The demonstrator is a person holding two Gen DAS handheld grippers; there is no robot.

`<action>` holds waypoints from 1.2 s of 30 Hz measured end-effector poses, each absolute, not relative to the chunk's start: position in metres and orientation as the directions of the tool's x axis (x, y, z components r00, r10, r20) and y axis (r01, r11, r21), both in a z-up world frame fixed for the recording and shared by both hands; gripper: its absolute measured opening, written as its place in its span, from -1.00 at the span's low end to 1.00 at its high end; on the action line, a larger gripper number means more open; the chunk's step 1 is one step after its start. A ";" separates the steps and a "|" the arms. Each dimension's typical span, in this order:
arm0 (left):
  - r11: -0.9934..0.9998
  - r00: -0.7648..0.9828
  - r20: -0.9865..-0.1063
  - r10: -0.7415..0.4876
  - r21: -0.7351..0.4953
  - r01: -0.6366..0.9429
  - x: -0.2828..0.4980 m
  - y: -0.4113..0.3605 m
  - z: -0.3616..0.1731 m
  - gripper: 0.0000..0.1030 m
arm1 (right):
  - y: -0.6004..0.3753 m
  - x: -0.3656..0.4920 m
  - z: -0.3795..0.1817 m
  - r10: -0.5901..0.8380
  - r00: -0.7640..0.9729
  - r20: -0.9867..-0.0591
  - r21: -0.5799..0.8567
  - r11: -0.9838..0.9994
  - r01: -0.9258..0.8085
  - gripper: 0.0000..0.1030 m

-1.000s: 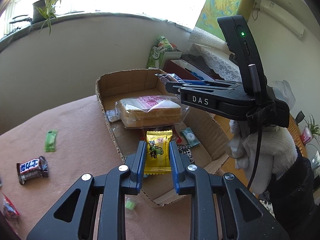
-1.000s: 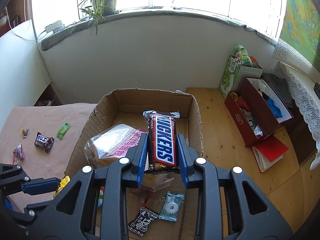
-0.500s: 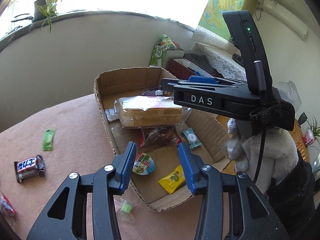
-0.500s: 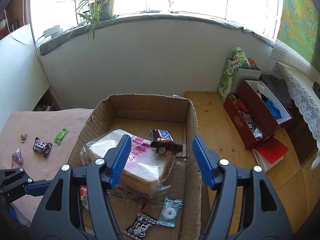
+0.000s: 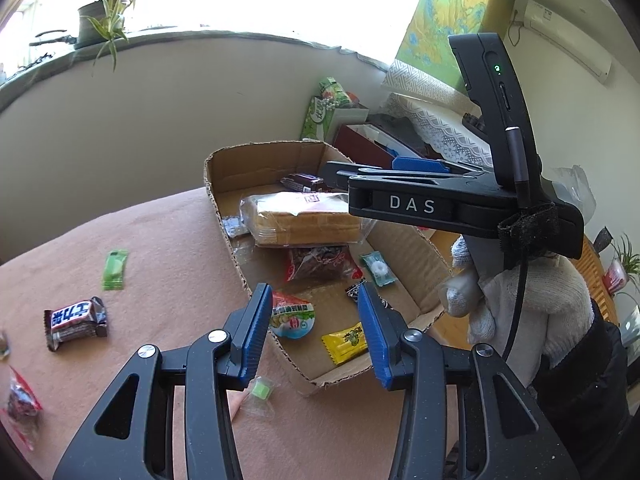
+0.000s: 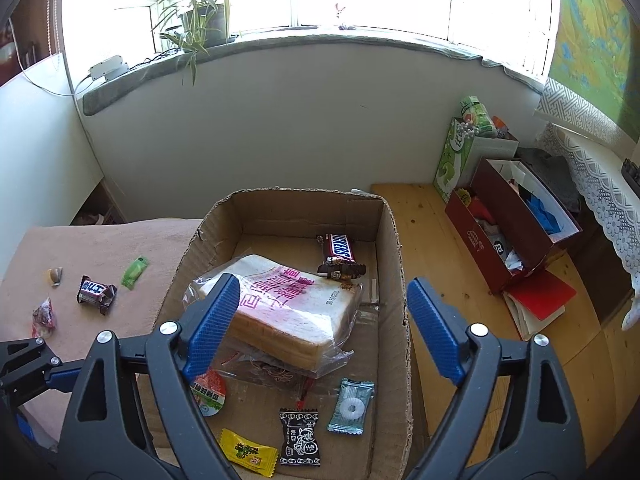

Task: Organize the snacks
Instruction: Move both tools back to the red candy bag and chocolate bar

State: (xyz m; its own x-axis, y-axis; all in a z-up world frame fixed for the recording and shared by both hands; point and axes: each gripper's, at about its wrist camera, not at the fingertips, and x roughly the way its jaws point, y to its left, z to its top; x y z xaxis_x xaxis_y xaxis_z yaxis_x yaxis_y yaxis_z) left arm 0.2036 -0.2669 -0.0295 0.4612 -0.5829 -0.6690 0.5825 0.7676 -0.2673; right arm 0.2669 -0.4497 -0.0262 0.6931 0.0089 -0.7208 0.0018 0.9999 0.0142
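An open cardboard box (image 6: 304, 208) holds a bag of sliced bread (image 6: 288, 308), and a Snickers bar (image 6: 338, 254) leans on the bread's far edge. A yellow candy (image 5: 345, 342) lies on the box floor at the near end, beside a jelly cup (image 5: 291, 314). My left gripper (image 5: 314, 292) hangs open above that near end, with nothing between its fingers. My right gripper (image 6: 323, 280) is over the bread; its jaws are opening and hold nothing. In the left wrist view the right gripper (image 5: 340, 172) reaches in from the right, held by a white-gloved hand (image 5: 520, 300).
On the pink table cloth left of the box lie a green candy (image 5: 114, 268), a small chocolate bar (image 5: 76, 320), a red packet (image 5: 20, 404) and a tiny green sweet (image 5: 260, 392). A mint (image 6: 352, 404) and a black packet (image 6: 300, 440) lie in the box. A red box (image 6: 512, 236) stands on the wooden floor.
Both grippers opened. The yellow candy dropped from the left one to the box floor. The Snickers bar fell from the right one onto the bread's far edge.
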 end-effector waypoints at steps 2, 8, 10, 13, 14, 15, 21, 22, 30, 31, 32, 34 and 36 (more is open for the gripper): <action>0.770 0.469 -0.663 -0.583 -0.268 0.579 0.200 -0.260 -0.027 -0.16 | -0.444 0.263 -0.023 0.010 0.696 -0.718 0.009 1.000 -0.005 0.71; 0.787 0.501 -0.647 -0.575 -0.270 0.555 0.190 -0.230 -0.018 -0.14 | -0.419 0.252 -0.012 0.034 0.702 -0.711 -0.002 0.999 -0.051 0.71; 0.796 0.515 -0.641 -0.569 -0.272 0.541 0.188 -0.216 -0.015 -0.09 | -0.409 0.249 -0.009 0.041 0.704 -0.709 -0.009 0.998 -0.068 0.71; 0.810 0.531 -0.638 -0.558 -0.279 0.516 0.184 -0.194 -0.013 -0.07 | -0.391 0.247 -0.007 0.065 0.701 -0.710 -0.007 0.995 -0.100 0.71; 0.813 0.532 -0.640 -0.555 -0.283 0.508 0.183 -0.186 -0.013 -0.07 | -0.385 0.246 -0.007 0.076 0.700 -0.710 -0.006 0.994 -0.113 0.71; 0.818 0.536 -0.642 -0.549 -0.282 0.501 0.183 -0.179 -0.014 -0.07 | -0.379 0.246 -0.006 0.084 0.699 -0.710 -0.007 0.992 -0.127 0.71; 0.860 0.579 -0.651 -0.491 -0.257 0.440 0.178 -0.131 -0.018 -0.07 | -0.331 0.242 -0.004 0.162 0.711 -0.685 -0.029 0.968 -0.249 0.71; 0.866 0.583 -0.653 -0.483 -0.258 0.429 0.178 -0.122 -0.019 -0.07 | -0.323 0.241 -0.004 0.180 0.712 -0.678 -0.032 0.961 -0.273 0.71; 0.915 0.608 -0.688 -0.396 -0.236 0.328 0.180 -0.059 -0.038 -0.07 | -0.255 0.249 -0.019 0.260 0.626 -0.735 -0.060 0.895 -0.442 0.71; 0.920 0.608 -0.696 -0.383 -0.226 0.320 0.181 -0.053 -0.042 -0.07 | -0.248 0.251 -0.022 0.261 0.610 -0.748 -0.065 0.886 -0.459 0.71; 0.925 0.607 -0.703 -0.371 -0.217 0.314 0.182 -0.048 -0.045 -0.07 | -0.240 0.253 -0.025 0.262 0.592 -0.762 -0.070 0.876 -0.478 0.71; 0.932 0.604 -0.716 -0.350 -0.199 0.304 0.183 -0.039 -0.052 -0.07 | -0.225 0.257 -0.033 0.279 0.543 -0.792 -0.064 0.847 -0.528 0.71; 0.937 0.600 -0.727 -0.332 -0.181 0.299 0.186 -0.033 -0.057 -0.07 | -0.211 0.259 -0.041 0.272 0.515 -0.813 -0.085 0.820 -0.566 0.71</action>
